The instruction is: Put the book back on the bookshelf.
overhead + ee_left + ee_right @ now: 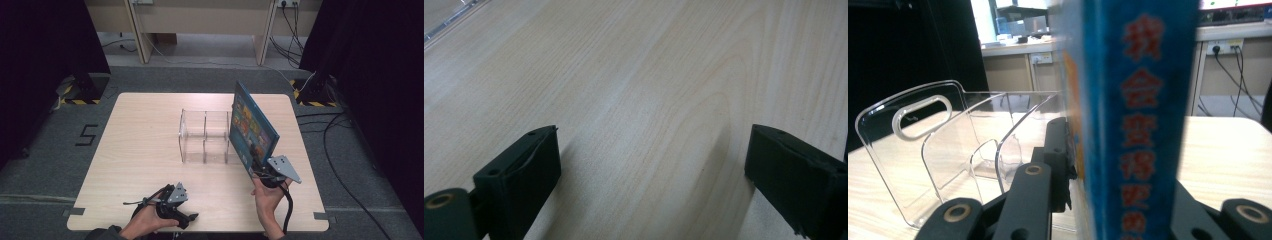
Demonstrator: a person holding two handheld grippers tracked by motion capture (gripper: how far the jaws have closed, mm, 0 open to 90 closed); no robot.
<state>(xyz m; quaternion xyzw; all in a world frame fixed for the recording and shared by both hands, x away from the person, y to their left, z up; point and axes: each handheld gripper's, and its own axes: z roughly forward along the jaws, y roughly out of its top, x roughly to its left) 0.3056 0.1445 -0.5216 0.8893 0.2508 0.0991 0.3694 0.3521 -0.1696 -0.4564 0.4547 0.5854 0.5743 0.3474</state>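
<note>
We have the blue book (pixel 252 131) squeezed tight in our right gripper (pixel 259 172), up beside the clear rack (pixel 205 136) but not in it yet, while our left gripper (pixel 186 218) rests on the desk (pixel 140 165), fingers (pixel 521 172) wide open and empty.

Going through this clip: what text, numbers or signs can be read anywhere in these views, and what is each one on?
"5": dark mark on the grey floor left of the table.
Red Chinese characters run down the blue spine of the book held in the right gripper; too blurred to read reliably.
The book's cover pictures in the high view: any print too small to read.
</note>
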